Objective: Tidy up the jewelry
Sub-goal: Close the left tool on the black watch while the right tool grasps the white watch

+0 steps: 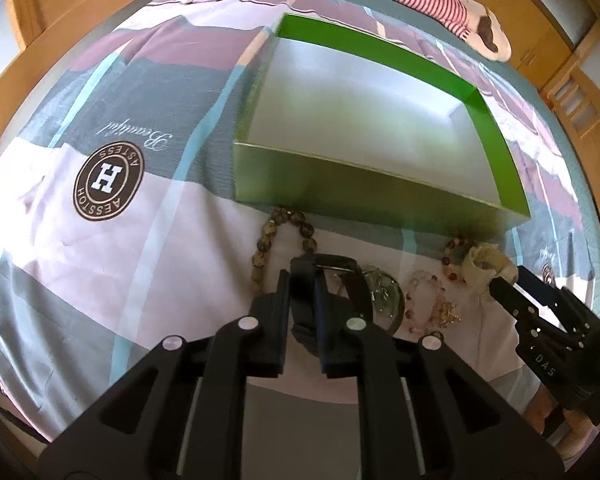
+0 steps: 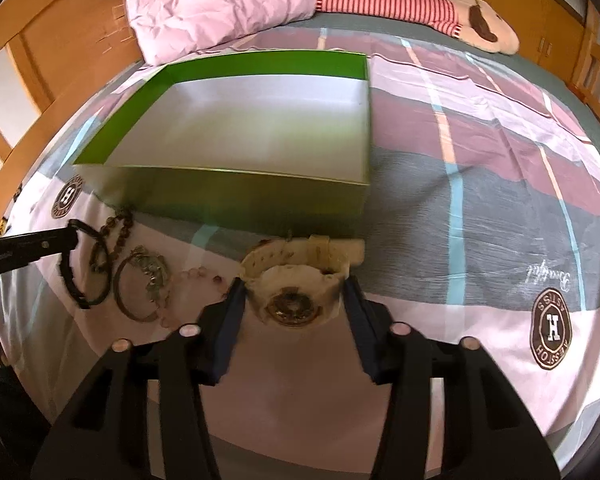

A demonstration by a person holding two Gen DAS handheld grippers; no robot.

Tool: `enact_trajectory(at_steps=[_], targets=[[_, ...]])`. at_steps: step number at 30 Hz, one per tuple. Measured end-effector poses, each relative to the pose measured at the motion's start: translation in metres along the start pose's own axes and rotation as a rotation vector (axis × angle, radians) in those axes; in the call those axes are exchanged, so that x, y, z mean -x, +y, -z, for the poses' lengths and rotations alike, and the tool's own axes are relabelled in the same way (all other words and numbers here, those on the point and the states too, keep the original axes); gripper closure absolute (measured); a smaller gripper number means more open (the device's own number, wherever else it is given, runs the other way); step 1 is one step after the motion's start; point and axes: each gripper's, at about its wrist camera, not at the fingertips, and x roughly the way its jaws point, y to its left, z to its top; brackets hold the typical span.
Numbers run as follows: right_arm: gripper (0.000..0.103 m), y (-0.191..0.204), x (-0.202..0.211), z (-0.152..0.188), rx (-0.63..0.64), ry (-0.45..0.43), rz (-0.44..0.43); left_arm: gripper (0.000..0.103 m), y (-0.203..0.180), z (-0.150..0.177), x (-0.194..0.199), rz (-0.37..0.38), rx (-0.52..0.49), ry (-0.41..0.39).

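Patchwork cotton bedspread point(image 2: 480, 184) bears glossy green cardboard box point(image 2: 260, 200), beaded bracelets point(image 1: 268, 240).

Daylit bedroom, patchwork bedsheet point(image 2: 480, 184), pink pillow point(image 2: 220, 4), striped plush toy point(image 2: 420, 0), wooden cabinets point(image 1: 540, 40)

Bright daylight washes both views; the pale bedsheet point(image 1: 100, 264) glares at left. The green box point(image 2: 240, 196) blurs along its shadowed near wall. Fisheye edges curve and darken.

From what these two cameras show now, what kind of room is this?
Most likely a bedroom. The jewelry and the green box lie on a patchwork bedsheet, a folded pink quilt and a striped plush toy sit at the far end, and wooden cabinets stand behind.
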Motion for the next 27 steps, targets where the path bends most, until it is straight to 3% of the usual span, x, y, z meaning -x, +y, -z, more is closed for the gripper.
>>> enact_trajectory(at_steps=[10, 13, 17, 20, 27], targets=[[0.055, 0.002, -0.002, 0.001, 0.009, 0.007, 0.025, 0.091, -0.011, 0.002, -0.006, -0.029, -0.055, 0.0], [0.042, 0.003, -0.004, 0.001, 0.017, 0.008, 0.043, 0.091, -0.012, 0.004, -0.01, -0.036, -0.061, 0.013], [0.036, 0.004, -0.009, 0.003, 0.03, 0.017, 0.07, 0.091, -0.012, 0.004, -0.015, -0.051, -0.058, 0.025], [0.033, 0.004, -0.014, 0.004, 0.035, 0.028, 0.095, 0.082, -0.011, 0.004, -0.019, -0.06, -0.054, 0.034], [0.033, 0.002, -0.024, 0.006, 0.017, 0.063, 0.072, 0.077, -0.013, 0.007, -0.034, -0.076, -0.062, 0.079]])
